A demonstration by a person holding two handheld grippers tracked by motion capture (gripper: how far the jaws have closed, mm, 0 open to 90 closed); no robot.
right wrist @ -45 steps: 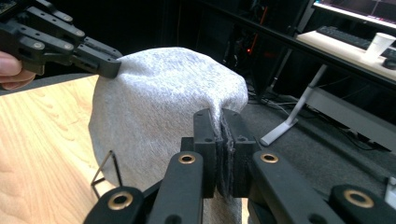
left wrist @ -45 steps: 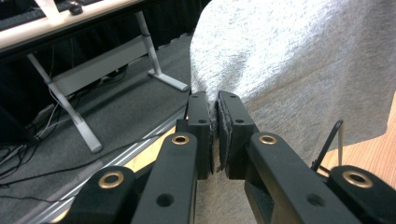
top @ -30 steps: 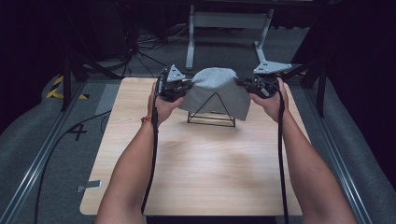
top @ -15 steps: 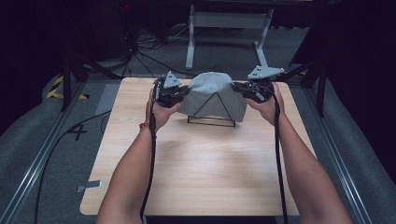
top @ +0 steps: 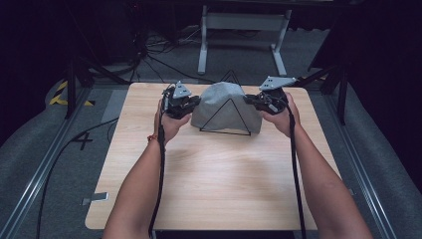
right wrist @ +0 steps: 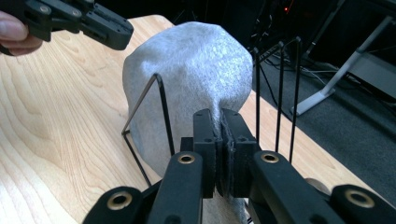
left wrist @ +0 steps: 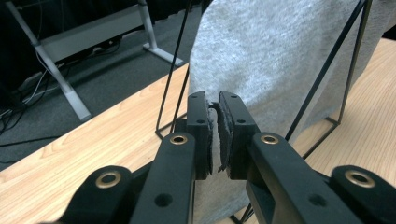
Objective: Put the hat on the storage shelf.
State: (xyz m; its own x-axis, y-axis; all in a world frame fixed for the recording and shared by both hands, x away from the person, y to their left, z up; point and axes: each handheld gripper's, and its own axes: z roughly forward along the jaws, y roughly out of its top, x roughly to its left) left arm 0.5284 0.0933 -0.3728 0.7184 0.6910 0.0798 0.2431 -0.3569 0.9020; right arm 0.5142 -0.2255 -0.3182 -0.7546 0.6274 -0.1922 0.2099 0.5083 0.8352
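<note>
Black "4" marked on the grey floor mat [top: 82, 141], left of the wooden table [top: 214, 189]

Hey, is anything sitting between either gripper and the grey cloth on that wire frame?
Nothing visible. Both the left gripper and the right gripper are already shut on the grey cloth, which is draped over the black wire frame.

You work at light wood table [top: 209, 184], grain running lengthwise. Grey carpet floor [top: 45, 164] around you, metal rails [top: 30, 191] along both sides. Yellow-black hazard tape [top: 62, 92] at your far left. Grey metal stand [top: 244, 22] beyond table, cables [top: 159, 59] tangled near it. Room behind dark.
</note>
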